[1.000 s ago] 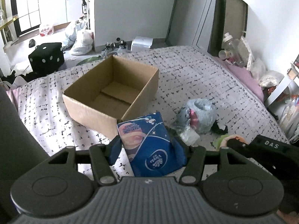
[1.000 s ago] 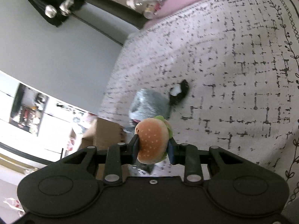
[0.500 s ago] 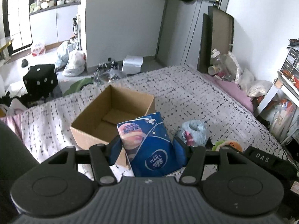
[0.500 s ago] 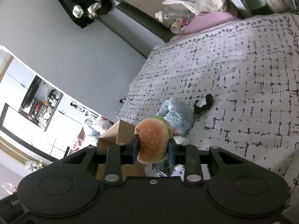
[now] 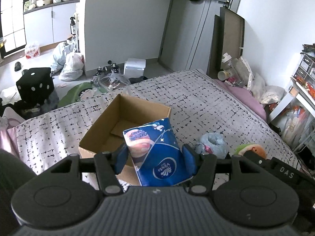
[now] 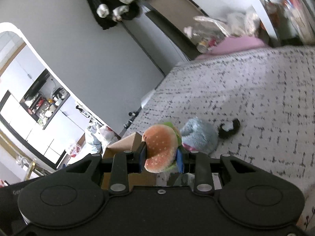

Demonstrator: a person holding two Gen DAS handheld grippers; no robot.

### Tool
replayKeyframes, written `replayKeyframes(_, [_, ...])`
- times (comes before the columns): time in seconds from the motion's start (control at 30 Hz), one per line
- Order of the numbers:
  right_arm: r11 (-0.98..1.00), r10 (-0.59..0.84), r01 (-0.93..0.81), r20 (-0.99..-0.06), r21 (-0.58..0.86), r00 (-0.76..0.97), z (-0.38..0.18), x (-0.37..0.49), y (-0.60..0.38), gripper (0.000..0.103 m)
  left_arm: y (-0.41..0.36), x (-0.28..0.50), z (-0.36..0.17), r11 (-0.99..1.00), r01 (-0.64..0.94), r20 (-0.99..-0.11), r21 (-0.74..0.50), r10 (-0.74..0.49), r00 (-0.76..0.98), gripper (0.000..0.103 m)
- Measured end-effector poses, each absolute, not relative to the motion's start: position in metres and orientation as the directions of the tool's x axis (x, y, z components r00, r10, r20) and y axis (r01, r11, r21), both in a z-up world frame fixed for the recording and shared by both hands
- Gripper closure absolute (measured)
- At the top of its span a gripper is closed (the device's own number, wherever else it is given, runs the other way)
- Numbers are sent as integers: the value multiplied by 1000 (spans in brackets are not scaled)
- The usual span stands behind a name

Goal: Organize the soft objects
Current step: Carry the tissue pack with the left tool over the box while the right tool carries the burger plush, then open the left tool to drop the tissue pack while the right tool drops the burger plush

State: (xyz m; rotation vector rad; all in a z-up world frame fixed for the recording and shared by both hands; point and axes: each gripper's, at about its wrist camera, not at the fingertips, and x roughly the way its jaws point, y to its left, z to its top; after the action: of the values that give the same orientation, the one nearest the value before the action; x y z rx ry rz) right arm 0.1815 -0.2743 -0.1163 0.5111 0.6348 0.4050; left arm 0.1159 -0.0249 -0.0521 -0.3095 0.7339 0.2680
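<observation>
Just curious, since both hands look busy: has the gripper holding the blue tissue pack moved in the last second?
Yes. The left gripper, shut on the blue tissue pack, has risen and pulled back: the cardboard box on the bed looks smaller and farther off.

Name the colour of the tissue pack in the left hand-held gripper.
Tissue pack: dark blue with white logo, clearest in the left wrist view.

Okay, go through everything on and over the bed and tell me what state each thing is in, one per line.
Left hand-held gripper: shut on tissue pack, lifted.
Right hand-held gripper: shut on burger plush, lifted.
Cardboard box: open, upright, nothing seen inside.
Blue fuzzy plush: lying on bed.
Black-and-white plush: lying on bed.
</observation>
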Motion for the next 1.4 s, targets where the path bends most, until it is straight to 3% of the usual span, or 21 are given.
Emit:
replayKeyframes(0.6, [772, 584, -311, -424, 555, 692, -106, 192, -222, 73, 42, 151, -79, 906, -380, -727, -188, 132, 674, 45])
replayKeyframes(1.4, [763, 647, -439, -555, 475, 523, -131, 202, -123, 72, 92, 180, -138, 855, -478, -811, -200, 130, 571, 43])
